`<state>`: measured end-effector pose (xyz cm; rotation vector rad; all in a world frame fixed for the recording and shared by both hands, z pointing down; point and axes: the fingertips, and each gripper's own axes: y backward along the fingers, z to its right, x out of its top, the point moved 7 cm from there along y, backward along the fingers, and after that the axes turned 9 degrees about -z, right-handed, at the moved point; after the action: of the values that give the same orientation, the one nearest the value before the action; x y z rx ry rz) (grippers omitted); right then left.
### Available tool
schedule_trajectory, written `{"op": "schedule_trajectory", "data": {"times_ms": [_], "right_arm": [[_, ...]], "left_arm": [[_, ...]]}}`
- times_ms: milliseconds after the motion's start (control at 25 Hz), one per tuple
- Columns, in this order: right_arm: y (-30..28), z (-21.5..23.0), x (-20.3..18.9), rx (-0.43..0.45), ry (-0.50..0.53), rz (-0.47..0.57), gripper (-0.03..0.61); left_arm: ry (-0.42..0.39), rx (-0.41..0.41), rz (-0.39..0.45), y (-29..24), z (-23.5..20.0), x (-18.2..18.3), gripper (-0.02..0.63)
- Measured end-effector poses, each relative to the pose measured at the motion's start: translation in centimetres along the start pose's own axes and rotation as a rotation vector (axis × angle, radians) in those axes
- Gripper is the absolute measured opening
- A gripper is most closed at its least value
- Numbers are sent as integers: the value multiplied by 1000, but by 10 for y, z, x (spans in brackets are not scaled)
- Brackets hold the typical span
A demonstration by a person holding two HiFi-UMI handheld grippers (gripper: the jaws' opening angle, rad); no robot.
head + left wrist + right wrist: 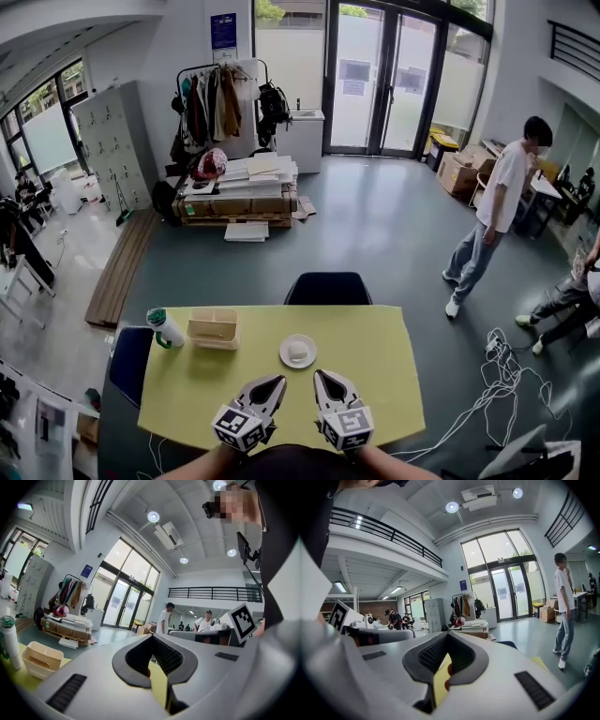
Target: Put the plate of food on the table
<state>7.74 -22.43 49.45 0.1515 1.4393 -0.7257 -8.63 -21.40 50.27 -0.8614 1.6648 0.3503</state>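
The plate of food [298, 352] is white and round with a pale lump in its middle. It sits on the yellow-green tabletop [375, 361], near the centre and a little toward the far edge. No print shows on it.

To its left stands a beige open basket [214, 328], and left of that a white bottle with a green cap [166, 328], whose label is too small to read.

The left gripper [278, 380] and right gripper [319, 374] hover side by side over the near half of the tabletop, apart from the plate, with their noses angled inward toward it. Each carries a cube with black-and-white square markers and no lettering.

Both pairs of jaws are pressed together at the tips with nothing between them; only the tabletop shows through the hollow behind the tips.

The person's bare forearms enter at the bottom edge.

A dark chair [328, 288] stands at the far side.
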Motion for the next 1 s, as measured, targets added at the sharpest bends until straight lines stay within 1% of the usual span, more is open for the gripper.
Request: {"op": "schedule_trajectory", "data": {"times_ms": [240,360,480,600,720,880,1000], "right_arm": [[2,-9,-4,5,-3,-12,11],[2,-8,-1,-11,-3,-23,11],[0,-4,-4,-20,-2,-12,11],[1,-7,-1,-13,-12,-19,11],[2,-7,8,-26,-18,-16,11],[2,-6,1,-26,-10,-31,11],[4,-7,8,-30,-7,-36,11]], "left_arm": [[14,12,-1,10,-1,-5,9],[17,13,-4,8,-2,-7,9],[25,15,-6,6,-3,-8,9],[32,17,-5,8,-3,-9,9],[43,17,-4,6,-4,-8,9],[55,18,-5,6,-4,-9,9],[59,19,-8,6,-4,-9,9]]}}
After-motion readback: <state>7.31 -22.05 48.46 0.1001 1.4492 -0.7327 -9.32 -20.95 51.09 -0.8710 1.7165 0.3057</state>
